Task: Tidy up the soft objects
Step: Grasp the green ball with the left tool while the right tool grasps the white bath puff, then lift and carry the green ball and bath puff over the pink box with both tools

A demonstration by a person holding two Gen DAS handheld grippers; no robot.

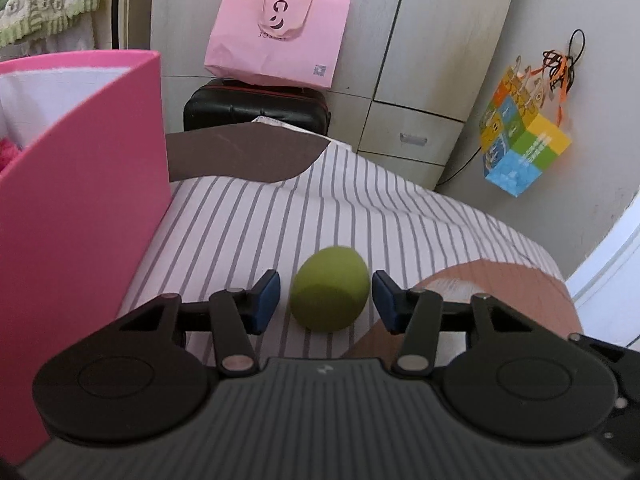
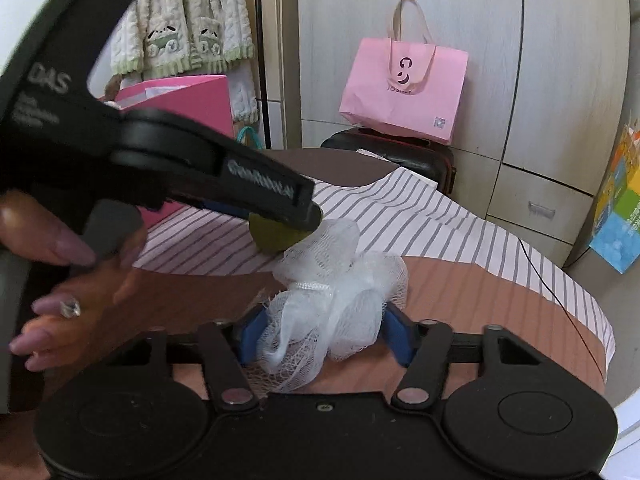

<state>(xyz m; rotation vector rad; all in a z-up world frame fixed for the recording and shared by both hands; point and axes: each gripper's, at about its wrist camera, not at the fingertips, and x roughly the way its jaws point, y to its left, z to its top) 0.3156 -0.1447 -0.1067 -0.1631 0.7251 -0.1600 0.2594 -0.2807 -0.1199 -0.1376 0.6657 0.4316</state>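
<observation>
A green egg-shaped sponge (image 1: 330,290) lies on the striped cloth (image 1: 248,216). My left gripper (image 1: 326,294) is open, its blue pads either side of the sponge with small gaps. In the right wrist view the sponge (image 2: 272,238) shows partly under the left gripper body (image 2: 224,180). My right gripper (image 2: 324,328) is around a white mesh bath pouf (image 2: 340,292), its blue pads pressing against the pouf's sides. A pink box (image 1: 76,184) stands at the left; something pink and fluffy shows inside it.
The round brown table (image 2: 500,300) carries the striped cloth. Behind it are a black suitcase (image 1: 256,108) with a pink paper bag (image 1: 276,32) on top, cabinets, and a colourful cube box (image 1: 524,148) at the right.
</observation>
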